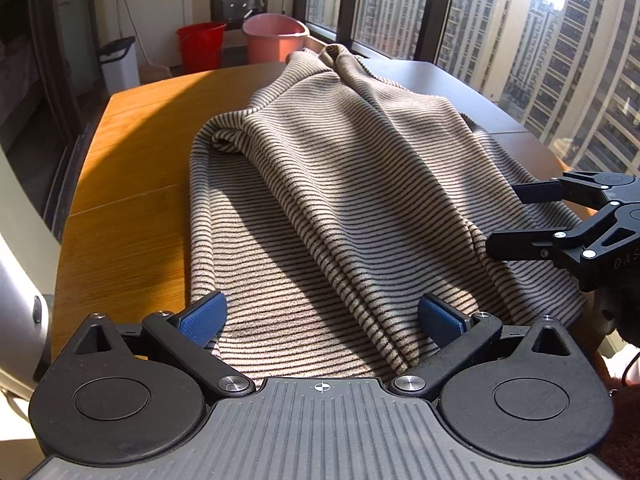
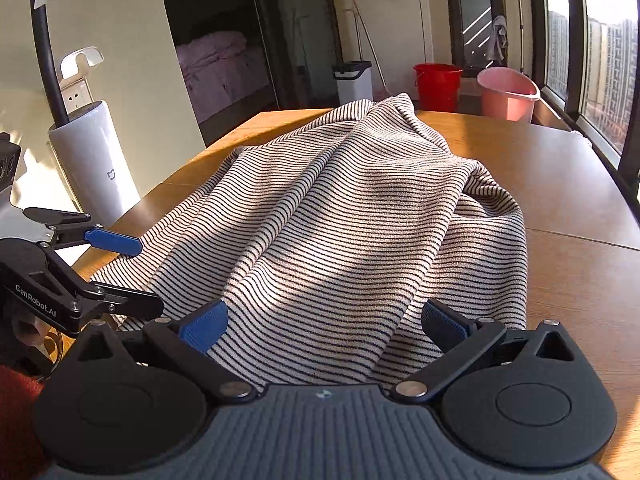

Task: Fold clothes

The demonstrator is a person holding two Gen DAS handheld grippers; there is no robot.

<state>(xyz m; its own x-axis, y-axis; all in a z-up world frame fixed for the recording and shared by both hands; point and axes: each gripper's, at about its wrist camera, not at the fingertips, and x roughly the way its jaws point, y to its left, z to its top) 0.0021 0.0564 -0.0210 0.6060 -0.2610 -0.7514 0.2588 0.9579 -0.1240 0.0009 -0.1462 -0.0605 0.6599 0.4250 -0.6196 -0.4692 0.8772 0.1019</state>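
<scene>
a crumpled tan cloth with thin black stripes [image 1: 340, 184] is lying on the round wooden table [image 1: 132, 152]. the left gripper [image 1: 322, 318] and the right gripper [image 2: 324, 322] are both hanging spread wide over its near edge.

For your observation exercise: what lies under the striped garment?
The striped garment lies bunched on the wooden table, whose bare top shows around it. Anything beneath its folds is hidden.
</scene>
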